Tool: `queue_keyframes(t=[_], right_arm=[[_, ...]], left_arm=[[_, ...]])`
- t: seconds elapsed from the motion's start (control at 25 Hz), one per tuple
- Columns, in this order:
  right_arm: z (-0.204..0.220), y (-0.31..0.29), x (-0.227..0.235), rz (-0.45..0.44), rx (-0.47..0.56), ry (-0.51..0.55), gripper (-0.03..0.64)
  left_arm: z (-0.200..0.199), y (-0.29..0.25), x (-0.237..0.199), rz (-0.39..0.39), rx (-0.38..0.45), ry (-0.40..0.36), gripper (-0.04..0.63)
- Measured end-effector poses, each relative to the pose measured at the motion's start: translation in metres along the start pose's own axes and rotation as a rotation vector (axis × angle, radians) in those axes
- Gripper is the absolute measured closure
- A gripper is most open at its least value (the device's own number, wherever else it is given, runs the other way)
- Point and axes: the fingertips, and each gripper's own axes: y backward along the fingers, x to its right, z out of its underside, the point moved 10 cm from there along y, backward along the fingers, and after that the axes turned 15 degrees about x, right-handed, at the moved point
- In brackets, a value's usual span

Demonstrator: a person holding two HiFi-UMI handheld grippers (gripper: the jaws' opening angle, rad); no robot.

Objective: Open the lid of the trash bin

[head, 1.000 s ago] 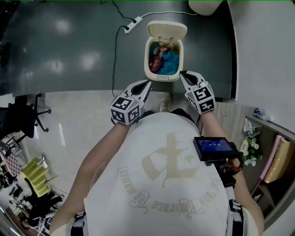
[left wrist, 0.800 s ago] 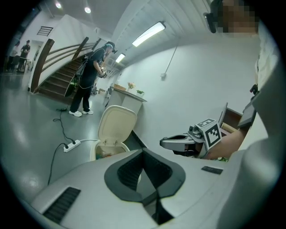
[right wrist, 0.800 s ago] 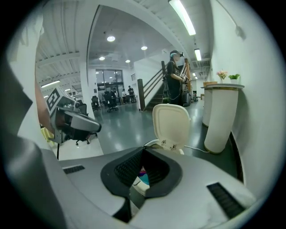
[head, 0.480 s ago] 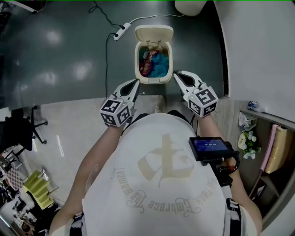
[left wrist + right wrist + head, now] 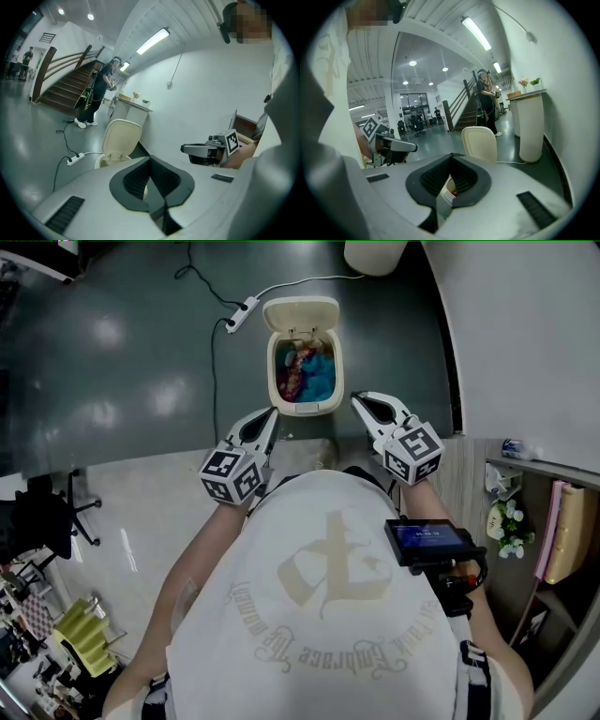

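Two tools: left hand-held gripper [image 5: 270, 414] and right hand-held gripper [image 5: 355, 399], jaws pressed together, empty, apart at the bin's near corners.
Trash bin [image 5: 302, 409]: on the dark floor [image 5: 141, 352], just beyond both tips, colourful rubbish [image 5: 309, 376] inside.
Lid [image 5: 301, 314]: standing open at the far rim.

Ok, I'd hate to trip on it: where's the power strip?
In the head view the power strip lies on the dark floor, just left of the raised lid of the trash bin.
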Motion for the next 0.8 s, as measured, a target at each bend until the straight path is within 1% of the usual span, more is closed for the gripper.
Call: queue_keyframes(t=[0.56, 0.8], right_arm=[[0.0063, 0.0003, 0.0009, -0.006, 0.010, -0.011, 0.612], [0.0065, -0.0052, 0.0050, -0.018, 0.019, -0.013, 0.612]], left_arm=[[-0.0018, -0.0038, 0.0088, 0.026, -0.022, -0.025, 0.581], [-0.0016, -0.0070, 0.0078, 0.021, -0.027, -0.033, 0.581]])
